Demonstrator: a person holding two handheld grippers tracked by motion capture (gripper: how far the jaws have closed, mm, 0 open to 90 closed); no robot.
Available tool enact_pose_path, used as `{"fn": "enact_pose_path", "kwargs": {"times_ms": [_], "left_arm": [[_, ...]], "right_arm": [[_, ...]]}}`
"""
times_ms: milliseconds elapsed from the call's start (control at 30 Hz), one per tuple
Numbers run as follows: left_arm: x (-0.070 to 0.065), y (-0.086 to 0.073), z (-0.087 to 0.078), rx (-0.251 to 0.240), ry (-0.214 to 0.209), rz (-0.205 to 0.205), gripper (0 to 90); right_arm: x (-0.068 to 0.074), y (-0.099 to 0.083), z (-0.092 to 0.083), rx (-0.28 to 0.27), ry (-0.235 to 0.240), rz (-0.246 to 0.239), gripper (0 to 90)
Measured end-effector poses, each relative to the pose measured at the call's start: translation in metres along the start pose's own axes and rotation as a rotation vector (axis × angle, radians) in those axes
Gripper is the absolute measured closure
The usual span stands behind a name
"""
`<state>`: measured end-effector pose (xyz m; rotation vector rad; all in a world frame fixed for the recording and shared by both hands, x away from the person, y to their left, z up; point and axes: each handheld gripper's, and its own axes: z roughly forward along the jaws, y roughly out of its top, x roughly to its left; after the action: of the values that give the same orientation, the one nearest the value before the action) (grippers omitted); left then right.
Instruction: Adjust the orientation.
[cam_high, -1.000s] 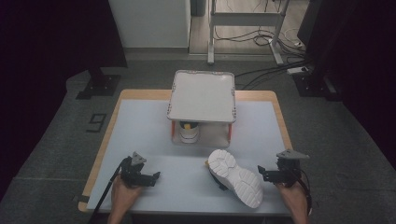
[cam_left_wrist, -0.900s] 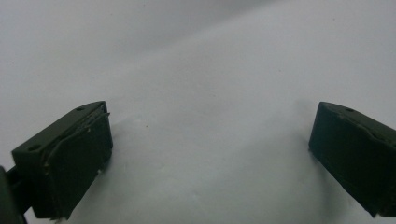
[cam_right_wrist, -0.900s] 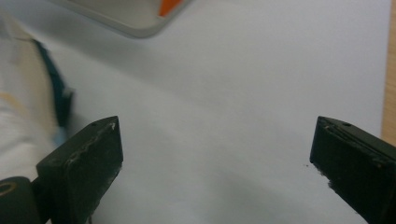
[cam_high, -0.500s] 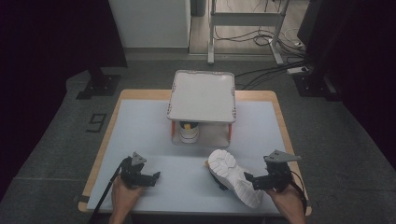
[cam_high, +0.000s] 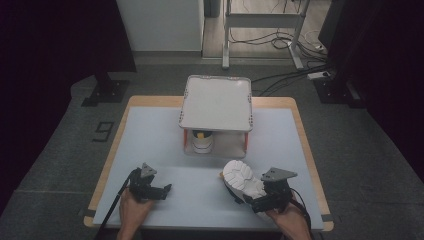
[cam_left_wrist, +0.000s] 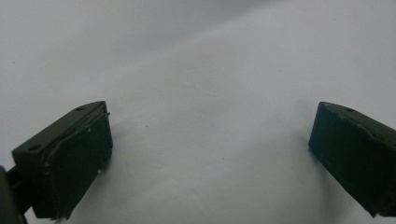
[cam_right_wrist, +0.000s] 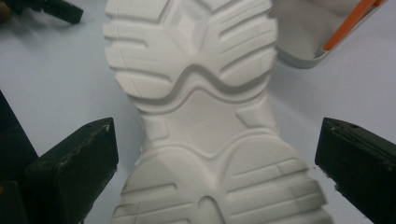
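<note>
Seemingly half done, one white shoe already stood under the small rack at mid-counter, while its mate lay sole-up at the near right of the counter. The right tongs straddled that sole, spread and not yet clamping. The left tongs rested open, empty, near left.

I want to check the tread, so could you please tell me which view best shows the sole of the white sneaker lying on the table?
The right gripper view: the white sneaker's ridged sole lies close up between that gripper's open jaws. The high view shows it small, and the left gripper view shows bare table.
</note>
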<state>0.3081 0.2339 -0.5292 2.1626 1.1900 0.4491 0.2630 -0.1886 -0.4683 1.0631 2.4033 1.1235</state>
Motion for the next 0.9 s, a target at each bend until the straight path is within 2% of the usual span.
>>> {"fn": "enact_pose_path", "kwargs": {"times_ms": [33, 133, 167, 300, 367, 400, 433, 467, 500, 533, 600, 667, 733, 767, 900], "left_arm": [[0.000, 0.000, 0.000, 0.000, 0.000, 0.000, 0.0], [0.000, 0.000, 0.000, 0.001, 0.001, 0.002, 0.0], [0.000, 0.000, 0.000, 0.002, 0.000, 0.002, 0.0], [0.000, 0.000, 0.000, 0.001, 0.001, 0.002, 0.0], [0.000, 0.000, 0.000, 0.001, 0.001, 0.002, 0.0], [0.000, 0.000, 0.000, 0.001, 0.001, 0.002, 0.0], [0.000, 0.000, 0.000, 0.001, 0.001, 0.002, 0.0], [0.000, 0.000, 0.000, 0.001, 0.001, 0.002, 0.0], [0.000, 0.000, 0.000, 0.001, 0.001, 0.002, 0.0], [0.000, 0.000, 0.000, 0.002, 0.001, 0.002, 0.0], [0.000, 0.000, 0.000, 0.001, 0.001, 0.002, 0.0], [0.000, 0.000, 0.000, 0.002, 0.000, 0.002, 0.0], [0.000, 0.000, 0.000, 0.001, 0.000, 0.001, 0.0], [0.000, 0.000, 0.000, 0.001, 0.000, 0.002, 0.0], [0.000, 0.000, 0.000, 0.001, 0.000, 0.001, 0.0]], "right_arm": [[0.001, -0.002, 0.003, 0.020, -0.031, -0.019, 0.0], [-0.001, -0.004, 0.003, 0.025, -0.051, -0.023, 0.0], [-0.005, -0.005, 0.001, 0.008, -0.052, -0.003, 0.0], [-0.011, -0.005, -0.004, -0.017, -0.078, 0.005, 0.0], [-0.019, -0.006, -0.007, -0.030, -0.095, 0.021, 0.0], [-0.026, -0.007, -0.010, -0.032, -0.129, 0.027, 0.1], [-0.026, -0.007, -0.010, -0.032, -0.129, 0.027, 0.1], [-0.034, -0.009, -0.012, -0.027, -0.154, 0.035, 0.8], [-0.034, -0.009, -0.012, -0.027, -0.154, 0.035, 0.8], [-0.044, -0.013, -0.013, -0.044, -0.158, 0.072, 1.4], [-0.049, -0.014, -0.015, -0.052, -0.157, 0.090, 1.9], [-0.060, -0.016, -0.020, -0.079, -0.181, 0.124, 3.6], [-0.067, -0.016, -0.022, -0.070, -0.193, 0.130, 2.9], [-0.073, -0.018, -0.023, -0.067, -0.181, 0.149, 2.2], [-0.077, -0.018, -0.022, -0.068, -0.175, 0.158, 1.5]]}}
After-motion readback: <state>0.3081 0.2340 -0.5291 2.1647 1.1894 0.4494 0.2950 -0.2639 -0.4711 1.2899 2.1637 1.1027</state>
